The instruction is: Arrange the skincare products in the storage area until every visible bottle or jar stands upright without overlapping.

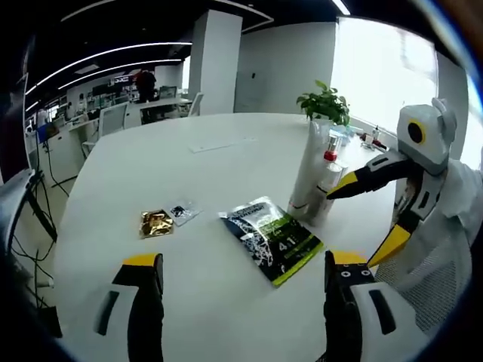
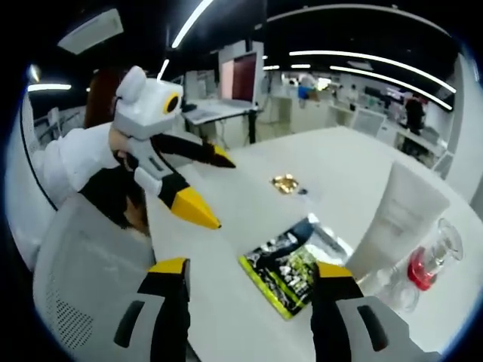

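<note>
Your left gripper (image 1: 240, 302) hangs low over the round white table (image 1: 151, 170), jaws well apart, nothing between them. Your right gripper (image 2: 249, 309) also has its jaws spread and holds nothing; in the left gripper view it enters from the right, yellow tips reaching toward the upright products.

Task items: a tall white squeeze tube (image 1: 308, 170) stands upright, cap down, at the table's far right. Just beside it stands a clear pump bottle with a red collar (image 1: 329, 177); the two look to be touching or nearly so, though I cannot tell which. Both are already vertical. From your right gripper the tube (image 2: 396, 219) sits ahead and to the right, with the red-collared bottle (image 2: 426, 264) on its far side, partly hidden.

The flat item: a black and green foil sachet (image 1: 272, 237) lies on the table between your left gripper and the tube, long axis running diagonally away from you toward the left. Your right gripper is nearer the tube; the sachet (image 2: 290, 271) lies just ahead of both.

Other things: a crumpled gold foil wrapper (image 1: 155, 222) and a small clear packet (image 1: 183, 211) lie well left of the sachet. A green potted plant (image 1: 324, 104) stands behind the tube.

Judgement: any reach for the tube from the left passes over the sachet; a sideways nudge could topple the bottle.
</note>
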Available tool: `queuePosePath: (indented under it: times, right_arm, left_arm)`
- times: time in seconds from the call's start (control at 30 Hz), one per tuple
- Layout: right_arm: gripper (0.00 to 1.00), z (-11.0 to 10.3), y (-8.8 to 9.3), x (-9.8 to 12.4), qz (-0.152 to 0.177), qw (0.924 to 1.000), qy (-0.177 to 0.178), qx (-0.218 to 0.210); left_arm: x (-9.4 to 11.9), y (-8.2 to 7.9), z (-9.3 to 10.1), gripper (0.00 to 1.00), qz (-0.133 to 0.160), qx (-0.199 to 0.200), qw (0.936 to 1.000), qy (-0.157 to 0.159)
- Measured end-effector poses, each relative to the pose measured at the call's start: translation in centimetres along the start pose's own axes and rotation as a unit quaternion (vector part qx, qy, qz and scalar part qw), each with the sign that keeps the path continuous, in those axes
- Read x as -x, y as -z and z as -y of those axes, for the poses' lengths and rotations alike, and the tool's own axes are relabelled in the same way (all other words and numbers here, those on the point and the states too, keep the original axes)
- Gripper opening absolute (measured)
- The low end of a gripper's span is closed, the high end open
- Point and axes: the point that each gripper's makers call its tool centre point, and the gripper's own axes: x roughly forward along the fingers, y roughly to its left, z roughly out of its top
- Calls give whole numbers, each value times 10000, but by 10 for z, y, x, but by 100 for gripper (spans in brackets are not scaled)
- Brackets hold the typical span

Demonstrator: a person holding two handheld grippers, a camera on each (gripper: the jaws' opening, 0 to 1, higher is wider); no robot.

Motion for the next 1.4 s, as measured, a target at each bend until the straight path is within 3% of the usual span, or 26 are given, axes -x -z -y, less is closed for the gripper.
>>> queuePosePath:
  times: [0.33, 0.53, 0.6, 0.87, 1.03, 1.13, 1.27, 1.4]
  right_arm:
    - [51, 5, -11, -11, 87, 10000, -22, 6]
    - [55, 12, -10, -18, 54, 9999, 82, 25]
    - [49, 12, -11, -19, 92, 9999, 25, -46]
    - [48, 12, -11, -30, 149, 9999, -42, 62]
    - [58, 10, -13, -37, 171, 9994, -91, 291]
    - [69, 11, -11, -42, 131, 9991, -104, 382]
    - [76, 12, -9, -45, 121, 9994, -126, 310]
    - [75, 12, -9, -47, 171, 9997, -177, 79]
  left_arm:
    - [-13, -7, -15, 68, 0, -71, 10000, 13]
    - [-25, -8, -21, 64, -74, -149, 9998, 65]
    - [-29, -8, -23, 61, -77, -133, 9998, 85]
    - [-48, -10, -26, 62, -137, -191, 9995, 199]
    - [-58, -10, -28, 62, -183, -269, 9991, 256]
    - [-67, -10, -33, 62, -261, -288, 9989, 274]
    - [-77, -12, -40, 62, -340, -343, 9985, 241]
    - [-88, -17, -48, 61, -390, -443, 9980, 221]
